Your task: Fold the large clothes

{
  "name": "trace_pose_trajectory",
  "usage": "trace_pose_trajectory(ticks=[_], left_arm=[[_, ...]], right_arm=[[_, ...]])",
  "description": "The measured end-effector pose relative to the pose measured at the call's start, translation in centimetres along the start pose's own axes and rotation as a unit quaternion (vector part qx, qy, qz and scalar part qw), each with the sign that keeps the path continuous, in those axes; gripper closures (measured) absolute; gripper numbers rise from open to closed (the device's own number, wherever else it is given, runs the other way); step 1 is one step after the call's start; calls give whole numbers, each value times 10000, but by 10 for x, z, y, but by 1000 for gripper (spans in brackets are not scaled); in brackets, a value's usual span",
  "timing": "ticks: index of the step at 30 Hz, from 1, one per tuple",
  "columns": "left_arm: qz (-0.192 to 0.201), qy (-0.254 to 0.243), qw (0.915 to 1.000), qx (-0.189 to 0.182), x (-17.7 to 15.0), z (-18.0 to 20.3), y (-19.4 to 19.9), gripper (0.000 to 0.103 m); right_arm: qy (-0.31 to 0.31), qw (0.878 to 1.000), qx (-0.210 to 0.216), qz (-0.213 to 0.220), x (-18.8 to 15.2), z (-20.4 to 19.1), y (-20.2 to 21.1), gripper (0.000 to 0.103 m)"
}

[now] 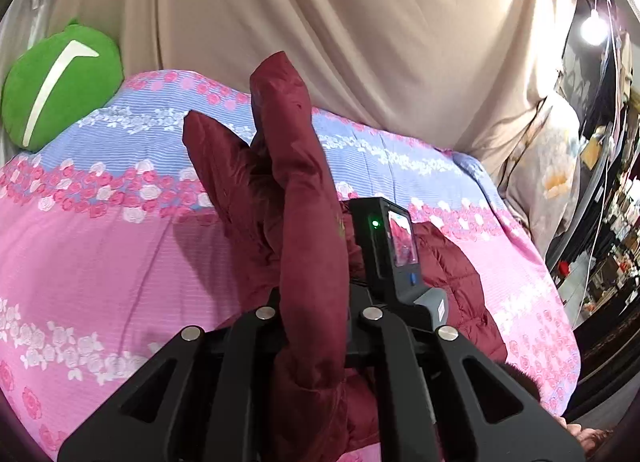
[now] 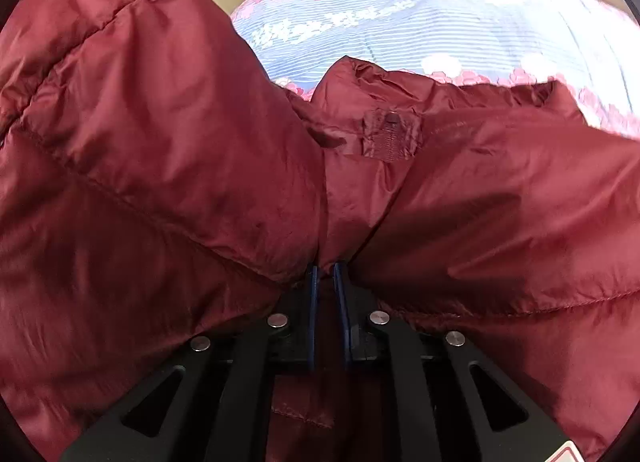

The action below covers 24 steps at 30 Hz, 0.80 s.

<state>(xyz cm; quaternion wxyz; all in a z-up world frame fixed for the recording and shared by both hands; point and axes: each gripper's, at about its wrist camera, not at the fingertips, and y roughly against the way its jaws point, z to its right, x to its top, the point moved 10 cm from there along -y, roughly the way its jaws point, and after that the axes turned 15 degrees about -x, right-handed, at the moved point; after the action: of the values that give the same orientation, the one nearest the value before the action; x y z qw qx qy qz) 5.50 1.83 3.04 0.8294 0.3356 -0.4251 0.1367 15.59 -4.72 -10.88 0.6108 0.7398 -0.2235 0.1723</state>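
Observation:
A dark red puffer jacket (image 1: 296, 197) lies on a pink and blue floral bedspread (image 1: 100, 254). My left gripper (image 1: 314, 326) is shut on a fold of the jacket, which stands up between its fingers and hides the tips. The right gripper's body and camera (image 1: 394, 254) show just right of that fold. In the right wrist view the jacket (image 2: 160, 149) fills most of the frame. My right gripper (image 2: 326, 274) is shut on jacket fabric between its blue pads (image 2: 314, 302). A small loop tab (image 2: 391, 133) sits on the jacket ahead.
A green round cushion (image 1: 60, 85) lies at the bed's far left. A beige curtain (image 1: 340, 21) hangs behind the bed. A floral quilt (image 1: 552, 165) and cluttered shelves (image 1: 612, 246) stand to the right, past the bed's edge.

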Motion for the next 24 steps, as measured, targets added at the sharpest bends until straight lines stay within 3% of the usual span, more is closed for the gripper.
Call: trace_pose_trajectory(ticks=[4, 7, 11, 16, 19, 24], left_arm=[[-74, -190, 9998, -49, 2, 18, -9, 93], [-74, -231, 9997, 3, 3, 22, -14, 93], [-51, -116, 9999, -49, 4, 21, -15, 93], [-25, -183, 9998, -70, 5, 33, -12, 93], [-45, -326, 9993, -164, 5, 47, -14, 93], [-261, -594, 9976, -221, 0, 76, -46, 93]], right_arm=[[-233, 9995, 142, 186, -3, 18, 35, 89], [-450, 9976, -91, 527, -8, 54, 72, 88], [-823, 9959, -28, 387, -14, 91, 71, 89], [-683, 9969, 389, 31, -10, 66, 37, 92], [-600, 9962, 599, -211, -6, 42, 7, 103], [-674, 9924, 997, -267, -3, 29, -4, 103]])
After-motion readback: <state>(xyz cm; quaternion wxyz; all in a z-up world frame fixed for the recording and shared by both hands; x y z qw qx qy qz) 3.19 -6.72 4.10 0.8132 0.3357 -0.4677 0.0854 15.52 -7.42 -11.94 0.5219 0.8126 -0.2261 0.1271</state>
